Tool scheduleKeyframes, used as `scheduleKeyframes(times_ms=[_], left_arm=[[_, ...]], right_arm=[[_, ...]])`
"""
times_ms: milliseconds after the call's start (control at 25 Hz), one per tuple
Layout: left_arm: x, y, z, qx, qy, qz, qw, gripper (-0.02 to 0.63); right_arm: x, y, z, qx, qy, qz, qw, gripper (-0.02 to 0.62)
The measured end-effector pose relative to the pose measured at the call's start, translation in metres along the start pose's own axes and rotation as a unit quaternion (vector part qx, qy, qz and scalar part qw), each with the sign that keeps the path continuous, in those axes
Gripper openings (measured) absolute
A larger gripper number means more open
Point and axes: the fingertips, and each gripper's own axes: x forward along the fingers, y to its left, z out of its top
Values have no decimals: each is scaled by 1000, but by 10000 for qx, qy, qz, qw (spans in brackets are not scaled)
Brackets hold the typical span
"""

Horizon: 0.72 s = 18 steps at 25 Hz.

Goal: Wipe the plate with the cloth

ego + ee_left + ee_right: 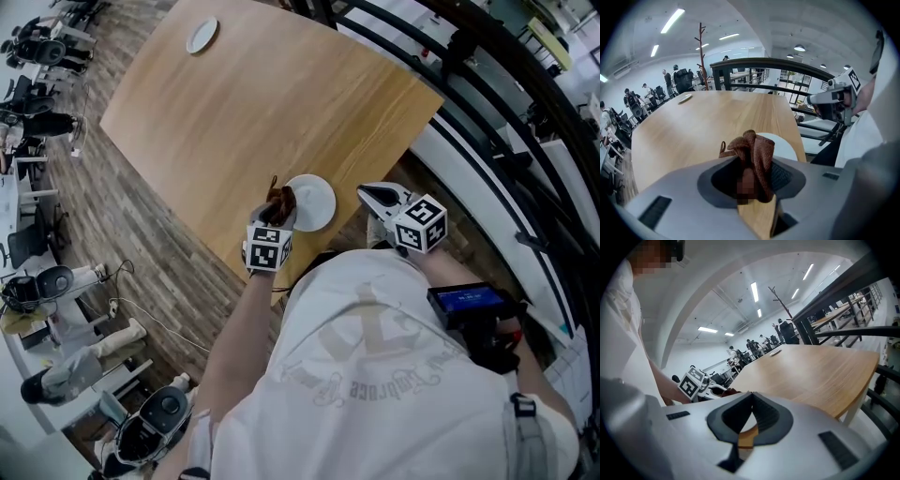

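Nearest us, our left gripper (752,177) has its jaws closed tight on the brown cloth (753,149). Only the left gripper view shows the grip itself: the cloth bunches up in thick folds above the pads, coarse in weave, with a small loop poking out on its left. In the head view the same cloth is only a dark clump at the left rim of the white plate (316,202), and we cannot tell whether it touches the plate.

The plate is round, plain and white. It lies on the wooden table (262,103) near the table's closest edge.

Our right gripper (750,414) has its jaw tips together with nothing between them. The head view alone places it just right of the plate, off the table's edge. The plate does not appear in the right gripper view.

Farther off, a second small plate (202,35) sits at the table's far end. Beyond it are a dark railing (764,63) and people at desks.
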Motion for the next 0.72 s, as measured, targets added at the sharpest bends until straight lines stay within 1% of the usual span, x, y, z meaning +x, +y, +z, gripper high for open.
scheduleKeyframes(times_ms=[120, 240, 400, 560, 720], left_arm=[[-7, -5, -9, -13, 129, 6, 9999, 169], [-9, -8, -9, -61, 130, -25, 9999, 169], [-2, -10, 5, -46, 46, -101, 9999, 169], [15, -10, 19, -36, 59, -166, 9998, 169], [27, -10, 42, 117, -108, -240, 9996, 169]], right_arm=[[8, 4, 0, 8, 49, 75, 10000, 14], [8, 5, -3, 55, 75, 80, 9999, 14], [3, 1, -7, 117, 97, 7, 9999, 14], [-6, -8, -9, 200, 99, -106, 9997, 14], [-12, -14, -11, 223, 134, -155, 9995, 14]])
